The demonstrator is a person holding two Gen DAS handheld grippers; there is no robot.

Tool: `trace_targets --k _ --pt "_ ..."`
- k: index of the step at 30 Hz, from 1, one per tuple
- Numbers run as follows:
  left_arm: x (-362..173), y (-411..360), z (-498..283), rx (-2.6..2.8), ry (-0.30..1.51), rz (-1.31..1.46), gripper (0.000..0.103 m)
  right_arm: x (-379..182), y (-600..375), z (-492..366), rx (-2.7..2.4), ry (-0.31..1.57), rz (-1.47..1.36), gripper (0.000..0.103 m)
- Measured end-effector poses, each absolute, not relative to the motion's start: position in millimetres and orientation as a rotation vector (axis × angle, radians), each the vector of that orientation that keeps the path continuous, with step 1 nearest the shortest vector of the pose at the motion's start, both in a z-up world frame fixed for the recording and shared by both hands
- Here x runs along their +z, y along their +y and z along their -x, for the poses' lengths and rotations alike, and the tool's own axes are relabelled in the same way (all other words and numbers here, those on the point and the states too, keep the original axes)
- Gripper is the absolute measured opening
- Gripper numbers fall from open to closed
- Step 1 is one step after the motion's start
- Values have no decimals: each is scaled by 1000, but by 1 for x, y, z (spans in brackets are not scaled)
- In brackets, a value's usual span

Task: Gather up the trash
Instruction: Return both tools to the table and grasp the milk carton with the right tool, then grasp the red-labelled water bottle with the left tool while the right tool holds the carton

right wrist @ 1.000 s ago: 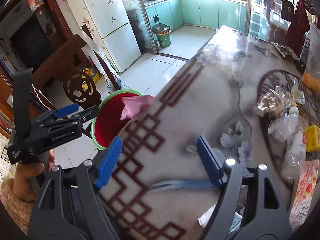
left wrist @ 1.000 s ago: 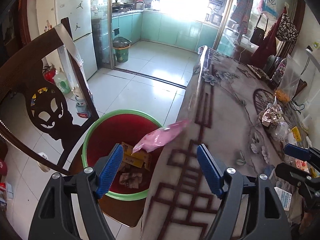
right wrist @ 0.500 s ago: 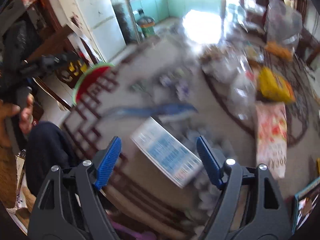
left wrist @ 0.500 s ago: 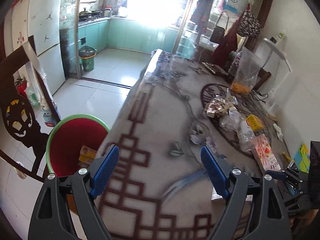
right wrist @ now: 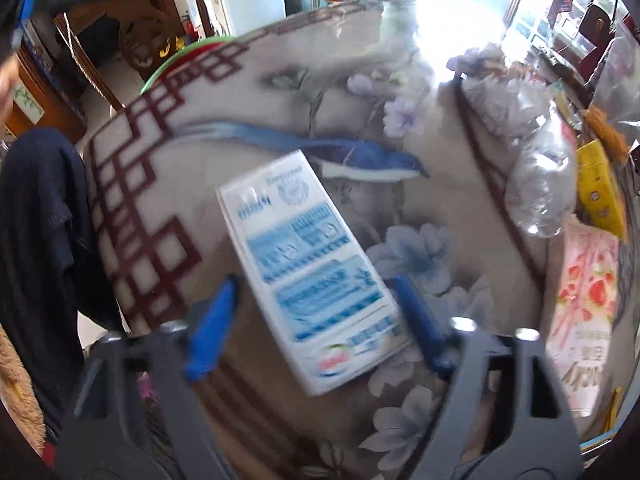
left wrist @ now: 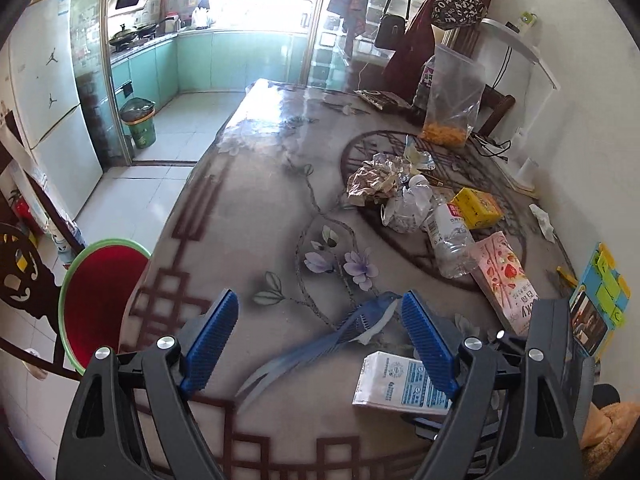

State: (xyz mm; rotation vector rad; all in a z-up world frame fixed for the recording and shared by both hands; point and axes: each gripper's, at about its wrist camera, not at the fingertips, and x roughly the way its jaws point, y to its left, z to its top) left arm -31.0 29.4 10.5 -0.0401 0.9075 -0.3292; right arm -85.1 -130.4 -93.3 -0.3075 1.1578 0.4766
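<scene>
Right hand-held gripper (right wrist: 312, 328) straddled the white-and-blue carton (right wrist: 310, 276); jaws spread, nothing grasped.

The carton lay flat on the bench (right wrist: 248, 92), directly ahead of the right hand-held gripper, its near end between the fingers, apparently untouched; the view was blurred. Its long axis ran away from the gripper, slanting left. The left hand-held gripper (left wrist: 320, 334) was likewise spread and empty, the carton low to its right; the right was nearer. Counted: one carton, one clear bottle (left wrist: 450, 238), one yellow box (left wrist: 478, 208), one pink strawberry packet (left wrist: 506, 284), one red bin (left wrist: 96, 300) off the left edge.
</scene>
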Motion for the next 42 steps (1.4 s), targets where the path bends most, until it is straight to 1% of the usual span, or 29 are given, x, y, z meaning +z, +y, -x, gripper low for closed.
trace_targets --k 1,3,6,8,14,19,23,24,29,31,32,37,42 --pt "12 25 26 -324 906 41 80 -94 -132 86 478 1158 299 55" --pt "14 16 15 -317 901 47 80 -95 -145 84 460 1169 240 52" --pt "18 -2 2 -304 888 71 80 -88 -170 78 453 1161 69 51" --pt "20 -21 -9 -337 896 107 80 -83 -177 78 451 1142 29 51" --pt "2 -104 -59 -486 990 6 80 -96 -153 94 520 1164 152 51" --pt "-36 -164 -86 -618 1113 -116 80 -87 -156 98 551 1133 126 51" --pt "-69 -190 -99 -632 1201 -164 81 -82 -159 100 562 1112 100 51" --pt "-72 -195 -100 -622 1178 -190 84 -82 -159 100 561 1111 98 51" --pt "-81 -220 -95 -605 1128 -355 84 -90 -163 97 549 1134 84 51" --pt "-86 -223 -92 -603 1103 -408 70 -92 -165 96 549 1137 81 51" --pt "-93 -223 -92 -617 1137 -406 58 -92 -166 96 552 1136 77 51" --pt "-90 -207 -96 -616 1150 -315 52 -96 -169 93 557 1150 56 51" --pt "-52 -179 -87 -618 1072 -259 52 -100 -177 89 566 1160 13 51"
